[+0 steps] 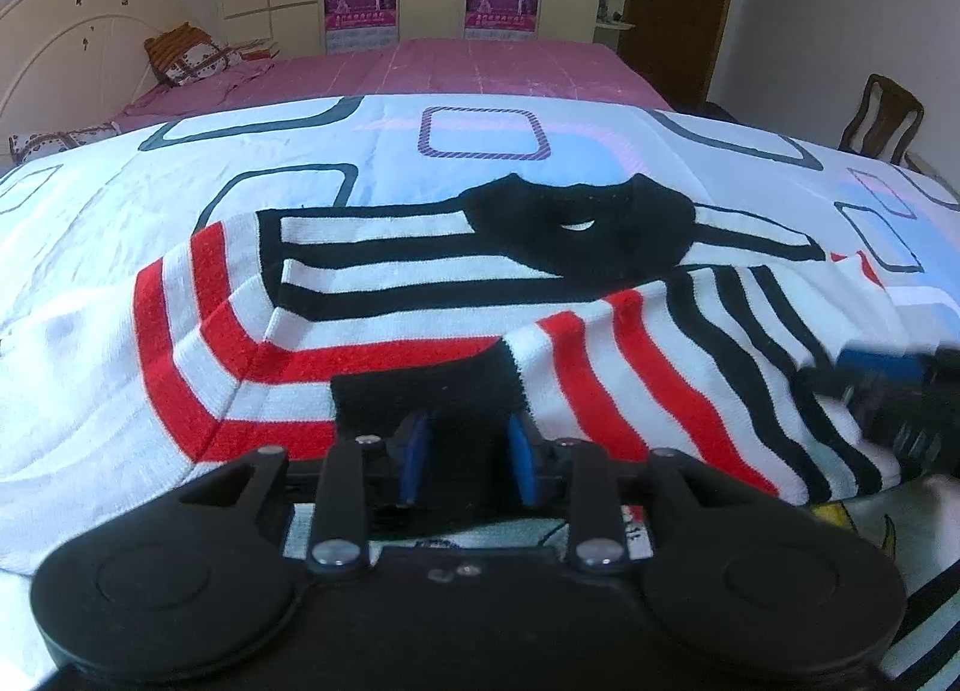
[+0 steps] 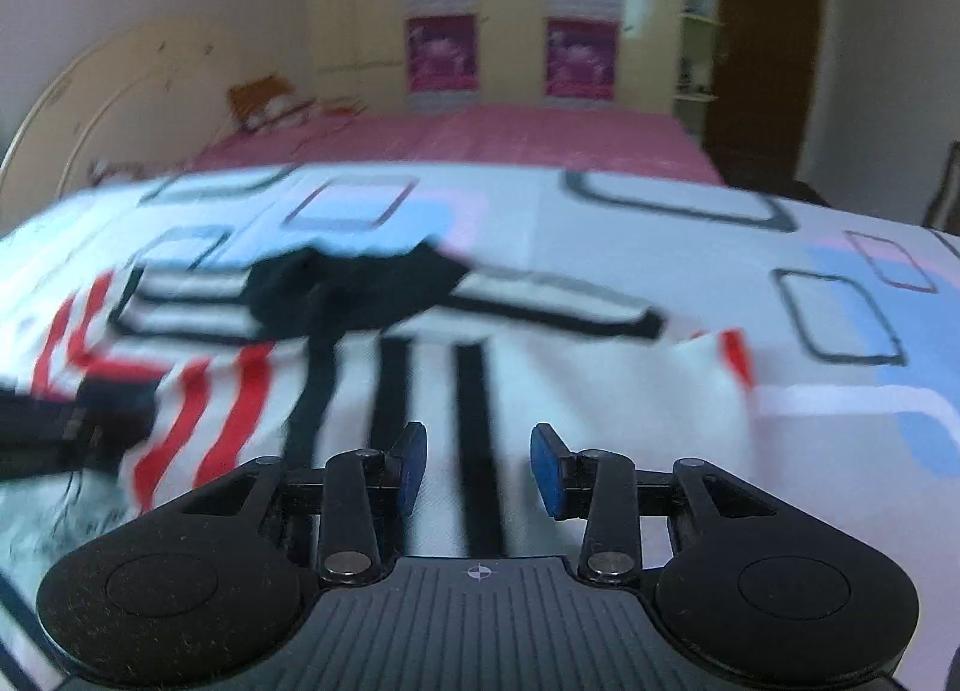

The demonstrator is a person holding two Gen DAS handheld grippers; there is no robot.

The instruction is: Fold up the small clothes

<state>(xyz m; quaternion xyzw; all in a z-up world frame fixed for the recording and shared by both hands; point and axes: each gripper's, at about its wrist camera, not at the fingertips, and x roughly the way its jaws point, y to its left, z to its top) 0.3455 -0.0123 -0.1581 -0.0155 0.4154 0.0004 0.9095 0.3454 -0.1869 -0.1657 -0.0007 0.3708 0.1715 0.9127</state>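
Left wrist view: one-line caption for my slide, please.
Left gripper fingers pinching the black cuff of a striped sweater on the patterned sheet.

1. From the left wrist we look forward and down along the left gripper point(image 1: 468, 463), close over the striped sweater point(image 1: 420, 295).
2. From the right wrist – blurred – we face likewise, further right.
3. We see sweater, patterned sheet point(image 1: 600, 151), pink bed point(image 2: 480, 142) and wardrobe point(image 2: 510, 1) in both.

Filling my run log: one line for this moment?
sweater: sleeves folded in | left gripper: on black cuff | right gripper: open, empty
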